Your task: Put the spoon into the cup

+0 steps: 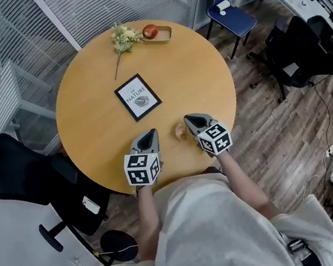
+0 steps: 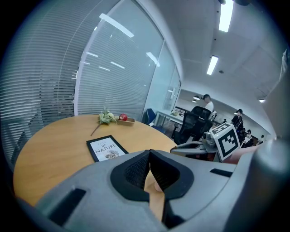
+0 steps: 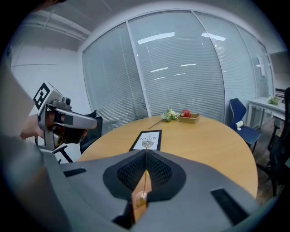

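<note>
A small tan cup point(image 1: 181, 132) stands on the round wooden table point(image 1: 98, 90) near its front edge, tucked against the left side of my right gripper point(image 1: 188, 119). That gripper's jaws are shut on a thin gold spoon point(image 3: 144, 174). The handle runs up the seam between the pads, and a small round pale shape point(image 3: 141, 197) shows low in the gap. My left gripper point(image 1: 150, 134) hovers a little to the left of the cup. Its jaws meet at the tips point(image 2: 149, 152), and I see nothing gripped there.
A framed "of nature" print point(image 1: 138, 96) lies mid-table. At the far edge are a flower sprig point(image 1: 120, 41) and a wooden tray with a red apple point(image 1: 150, 31). Black office chairs point(image 1: 11, 174) stand around the table, and a blue chair point(image 1: 230, 8) stands beyond it.
</note>
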The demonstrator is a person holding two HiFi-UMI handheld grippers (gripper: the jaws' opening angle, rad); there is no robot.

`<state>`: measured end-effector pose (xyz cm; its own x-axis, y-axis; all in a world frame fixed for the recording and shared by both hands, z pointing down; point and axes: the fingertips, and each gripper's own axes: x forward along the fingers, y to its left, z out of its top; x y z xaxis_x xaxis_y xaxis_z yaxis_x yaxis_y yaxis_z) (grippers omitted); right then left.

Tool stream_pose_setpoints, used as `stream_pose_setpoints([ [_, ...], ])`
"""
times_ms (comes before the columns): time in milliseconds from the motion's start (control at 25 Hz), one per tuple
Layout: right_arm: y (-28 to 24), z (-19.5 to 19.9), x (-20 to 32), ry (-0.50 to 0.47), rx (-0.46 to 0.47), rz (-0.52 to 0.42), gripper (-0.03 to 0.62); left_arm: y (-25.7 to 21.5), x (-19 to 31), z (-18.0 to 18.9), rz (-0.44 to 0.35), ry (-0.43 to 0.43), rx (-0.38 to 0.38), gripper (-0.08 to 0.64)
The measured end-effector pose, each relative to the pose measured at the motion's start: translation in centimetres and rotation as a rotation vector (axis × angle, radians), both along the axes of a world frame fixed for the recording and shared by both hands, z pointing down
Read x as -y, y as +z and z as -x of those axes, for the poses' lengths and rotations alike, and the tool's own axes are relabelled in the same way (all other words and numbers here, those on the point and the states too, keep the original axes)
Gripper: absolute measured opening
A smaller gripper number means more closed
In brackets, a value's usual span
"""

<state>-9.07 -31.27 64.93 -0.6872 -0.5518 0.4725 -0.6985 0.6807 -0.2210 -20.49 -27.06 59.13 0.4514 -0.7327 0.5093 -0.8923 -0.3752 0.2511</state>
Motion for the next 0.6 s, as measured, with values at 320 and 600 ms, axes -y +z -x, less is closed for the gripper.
stream_pose_setpoints([
  [320,0.1,0.6,-0.2,-0.039,-0.036,-0.027,-0.002,0.2,0.0,-0.3,0.006,0.003,-0.011,0.008],
  [600,0.2,1.0,-0.1,-0.050,-0.040,-0.036,-0.002,0.4,-0.2,-0.2,0.011,0.004,-0.014,0.009],
])
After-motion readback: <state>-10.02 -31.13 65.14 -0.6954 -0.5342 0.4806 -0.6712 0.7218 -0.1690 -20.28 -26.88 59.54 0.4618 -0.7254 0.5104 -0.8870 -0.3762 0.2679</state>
